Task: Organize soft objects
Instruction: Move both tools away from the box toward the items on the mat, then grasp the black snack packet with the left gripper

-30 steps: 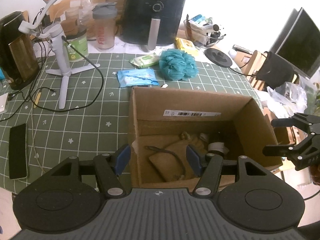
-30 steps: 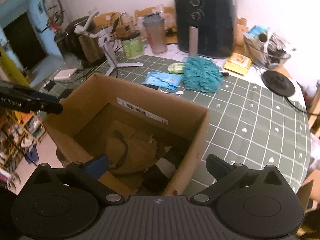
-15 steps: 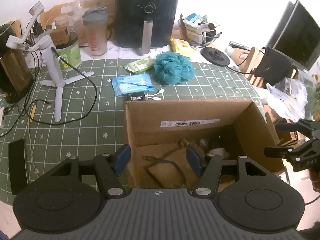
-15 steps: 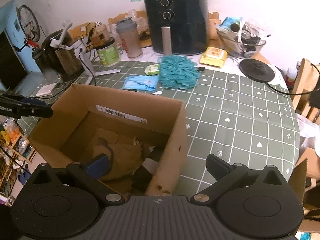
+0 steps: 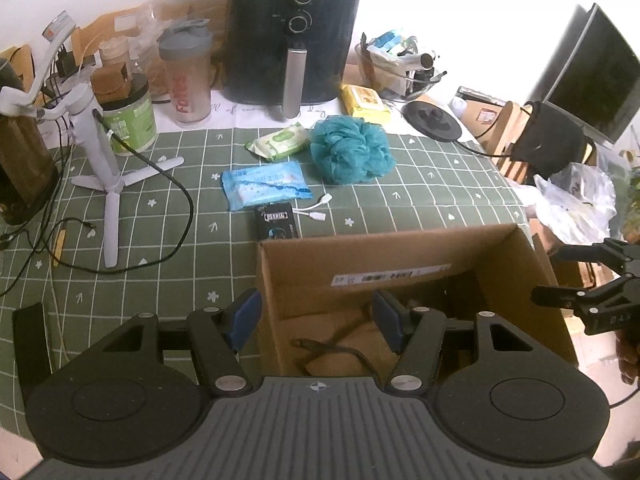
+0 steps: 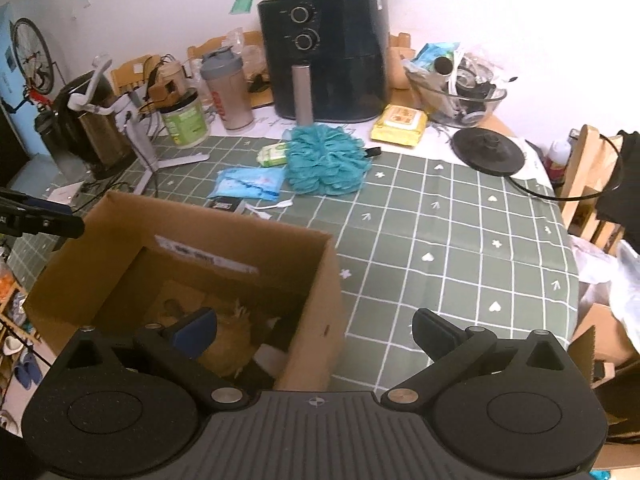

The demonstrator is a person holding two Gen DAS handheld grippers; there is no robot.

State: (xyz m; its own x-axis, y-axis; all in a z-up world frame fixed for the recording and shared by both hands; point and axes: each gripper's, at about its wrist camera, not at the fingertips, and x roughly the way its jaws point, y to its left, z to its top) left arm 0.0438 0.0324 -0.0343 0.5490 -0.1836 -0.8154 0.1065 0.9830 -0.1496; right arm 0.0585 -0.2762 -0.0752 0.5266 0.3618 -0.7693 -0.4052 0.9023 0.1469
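Observation:
An open cardboard box [image 5: 400,256] [image 6: 320,280] stands at the table's near edge with a brown cloth bag [image 5: 340,356] [image 6: 228,340] and dark items inside. A teal bath pouf [image 5: 350,154] [image 6: 326,160] lies on the green checked cloth beyond it, next to a blue wipes pack [image 5: 264,184] [image 6: 250,182] and a green wipes pack [image 5: 278,144] [image 6: 272,155]. My left gripper [image 5: 316,320] is open and empty above the box's near left wall. My right gripper [image 6: 316,330] is open and empty over the box's right wall; it also shows at the far right in the left wrist view [image 5: 592,280].
A black air fryer [image 5: 292,36] [image 6: 324,52], shaker bottle [image 5: 188,76], green tub [image 5: 132,120] and white tripod with cable [image 5: 104,152] stand at the back. A yellow pack [image 6: 398,124], black disc [image 6: 488,150], glass bowl of clutter [image 6: 460,84], small black card [image 5: 276,222].
Both grippers have drawn back and up from the box toward the near edge, so more of the table behind it shows. Both stay open and empty.

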